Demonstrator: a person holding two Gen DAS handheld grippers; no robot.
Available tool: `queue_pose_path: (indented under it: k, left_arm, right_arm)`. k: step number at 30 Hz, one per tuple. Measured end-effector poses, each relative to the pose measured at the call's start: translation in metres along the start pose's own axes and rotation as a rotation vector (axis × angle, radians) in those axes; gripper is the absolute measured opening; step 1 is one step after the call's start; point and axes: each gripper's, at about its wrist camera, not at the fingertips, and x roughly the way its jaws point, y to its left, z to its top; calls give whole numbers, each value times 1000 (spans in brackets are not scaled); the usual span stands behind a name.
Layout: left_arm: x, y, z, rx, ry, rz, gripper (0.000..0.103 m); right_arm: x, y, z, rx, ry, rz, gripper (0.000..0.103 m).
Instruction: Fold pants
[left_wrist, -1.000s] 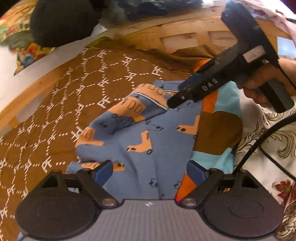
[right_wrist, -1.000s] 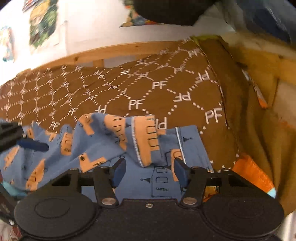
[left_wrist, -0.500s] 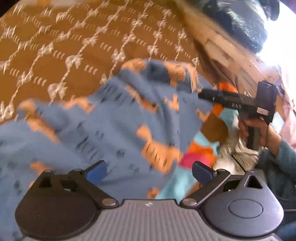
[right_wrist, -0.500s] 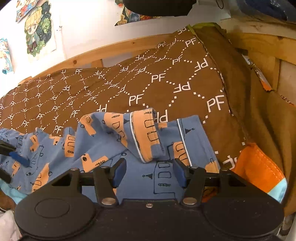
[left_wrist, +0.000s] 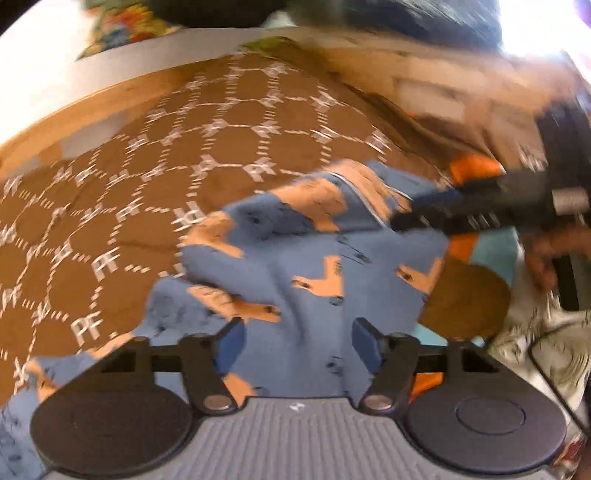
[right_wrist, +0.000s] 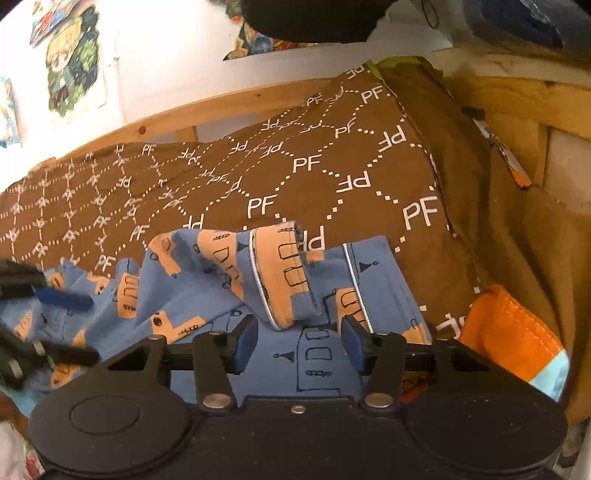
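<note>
Fingers (right_wrist: 243, 341) of right hand-held gripper (right_wrist: 298, 341) spread over pants (right_wrist: 321, 363).

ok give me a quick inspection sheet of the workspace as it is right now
surface: brown PF-print bedspread on a wooden bed frame.
job's things: blue pants with orange print, crumpled, one cuff flopped over.
clutter: orange and light blue cloth beside the pants.
grippers: left gripper and right gripper over the pants, jaws open.
cables: black cable at the right edge.
surroundings: white wall, cartoon poster.
</note>
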Motion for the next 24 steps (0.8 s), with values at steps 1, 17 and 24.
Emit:
queue_pose_path:
  k: [1,17,24]
  left_arm:
    - [1,-5,-2,31,5,13,63]
    - [-12,-2,-6,-17,28,-51,2]
    - [-30,0,-6,45,62,-201,2]
  right_arm:
    - [1,-2,0,22,1,9,47]
    - [-4,-35,15,282,-73,93,6]
    - [-51,-46,22,165,65,3,6]
